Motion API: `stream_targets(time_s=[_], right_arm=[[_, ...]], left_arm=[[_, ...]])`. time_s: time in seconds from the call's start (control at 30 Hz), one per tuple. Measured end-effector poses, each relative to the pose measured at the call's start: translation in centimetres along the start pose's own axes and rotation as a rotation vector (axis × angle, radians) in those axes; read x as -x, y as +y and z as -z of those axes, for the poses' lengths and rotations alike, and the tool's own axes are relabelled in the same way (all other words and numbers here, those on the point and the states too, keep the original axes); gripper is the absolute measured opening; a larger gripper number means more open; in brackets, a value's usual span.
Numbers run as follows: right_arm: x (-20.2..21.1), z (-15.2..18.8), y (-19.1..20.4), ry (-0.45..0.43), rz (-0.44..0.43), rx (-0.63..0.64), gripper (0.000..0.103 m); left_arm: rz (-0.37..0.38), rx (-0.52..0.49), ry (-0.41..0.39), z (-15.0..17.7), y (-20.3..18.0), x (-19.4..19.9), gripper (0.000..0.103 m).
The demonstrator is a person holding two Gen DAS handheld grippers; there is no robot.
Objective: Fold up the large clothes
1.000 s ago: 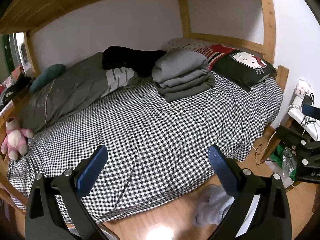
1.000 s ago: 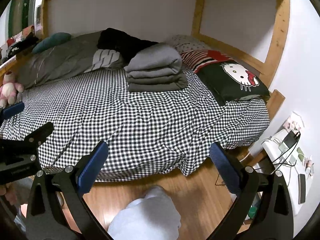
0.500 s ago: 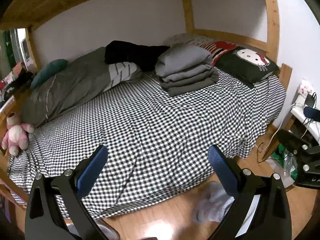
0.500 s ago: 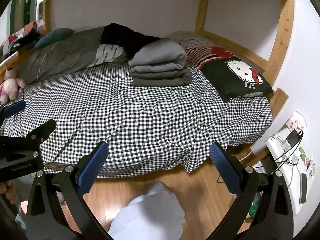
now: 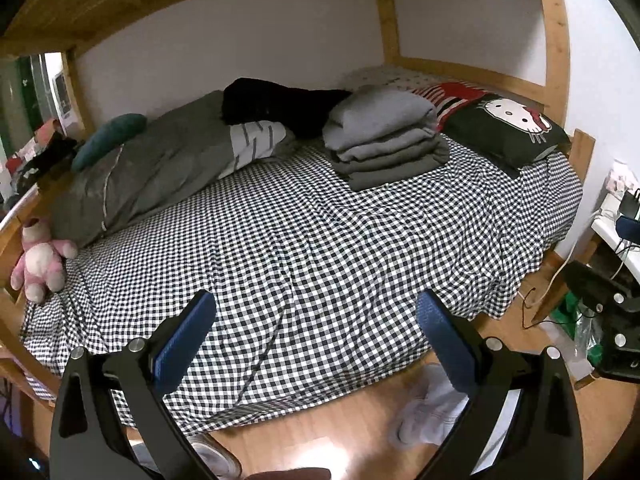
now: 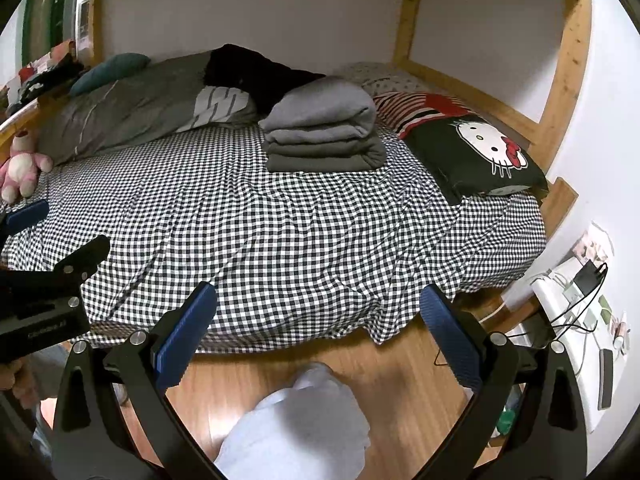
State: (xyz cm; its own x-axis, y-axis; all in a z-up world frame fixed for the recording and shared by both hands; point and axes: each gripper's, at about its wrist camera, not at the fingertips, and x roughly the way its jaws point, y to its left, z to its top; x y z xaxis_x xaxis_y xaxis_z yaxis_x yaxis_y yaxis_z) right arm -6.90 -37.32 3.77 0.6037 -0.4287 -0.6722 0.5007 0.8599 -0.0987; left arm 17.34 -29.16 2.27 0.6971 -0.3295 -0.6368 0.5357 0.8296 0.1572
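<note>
On the checked bed (image 5: 320, 248), folded grey clothes (image 5: 384, 140) sit stacked.

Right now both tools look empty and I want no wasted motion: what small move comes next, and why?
Probably reach forward toward the black garment heaped unfolded behind the folded grey stack. Both the left tool and right tool are open, holding nothing, short of the bed.

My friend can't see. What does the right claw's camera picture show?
The open right claw hangs empty over a wooden floor, facing a bed with a black-and-white checked sheet. A folded stack of grey clothes sits near the far side, beside a black cat-face pillow. The left claw pokes in at the left edge.
</note>
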Motion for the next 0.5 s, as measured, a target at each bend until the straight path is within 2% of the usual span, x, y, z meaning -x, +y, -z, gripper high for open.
stream_targets(time_s=[0.2,0.43,0.5], right_arm=[[-0.04,0.1,0.0,0.002,-0.001,0.001,0.1],[-0.21,0.21,0.26,0.009,-0.011,0.004,0.1],[-0.27,0.26,0.37,0.011,-0.011,0.009,0.1]], left_arm=[[-0.064,-0.022,0.005,0.15,-0.35,-0.36,0.098],[-0.023,-0.011,0.015,0.11,-0.19,-0.38,0.098],[-0.033,-0.006,0.021,0.18,-0.18,-0.46,0.098]])
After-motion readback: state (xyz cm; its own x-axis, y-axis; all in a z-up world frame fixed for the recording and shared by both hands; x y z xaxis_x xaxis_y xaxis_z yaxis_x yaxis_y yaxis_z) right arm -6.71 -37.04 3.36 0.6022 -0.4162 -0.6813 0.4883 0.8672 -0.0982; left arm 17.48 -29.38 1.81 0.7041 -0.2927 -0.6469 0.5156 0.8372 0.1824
